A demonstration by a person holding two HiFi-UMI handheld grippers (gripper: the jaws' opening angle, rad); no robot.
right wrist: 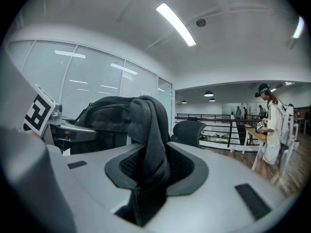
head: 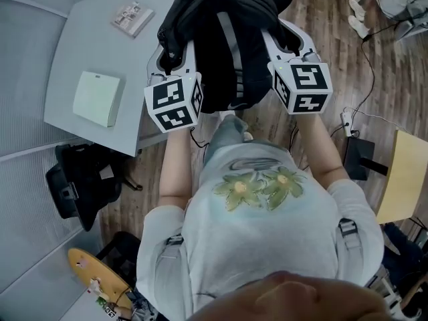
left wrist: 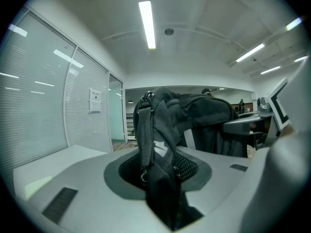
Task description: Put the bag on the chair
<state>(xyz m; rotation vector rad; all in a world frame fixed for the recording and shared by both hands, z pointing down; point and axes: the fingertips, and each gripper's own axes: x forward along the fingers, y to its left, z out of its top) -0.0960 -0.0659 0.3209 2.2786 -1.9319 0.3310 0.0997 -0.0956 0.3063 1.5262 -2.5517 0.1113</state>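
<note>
The black backpack (head: 227, 39) hangs in the air in front of the person, held between both grippers. My left gripper (head: 168, 53) is shut on a webbing strap with a buckle (left wrist: 144, 130) and the fabric beside it. On the bag's other side, my right gripper (head: 281, 37) is shut on a padded fold of the bag (right wrist: 146, 130). The rest of the bag rises beyond the jaws in both gripper views. A black office chair (head: 80, 179) stands at the lower left in the head view, beside the person's left side.
A grey table (head: 80, 32) at the upper left carries a pale green notebook (head: 98, 97) and a small packet (head: 132, 17). A skateboard (head: 97, 279) lies below the chair. A yellow board (head: 404, 172) and cables (head: 348, 119) are on the right. A person (right wrist: 269, 123) stands farther off.
</note>
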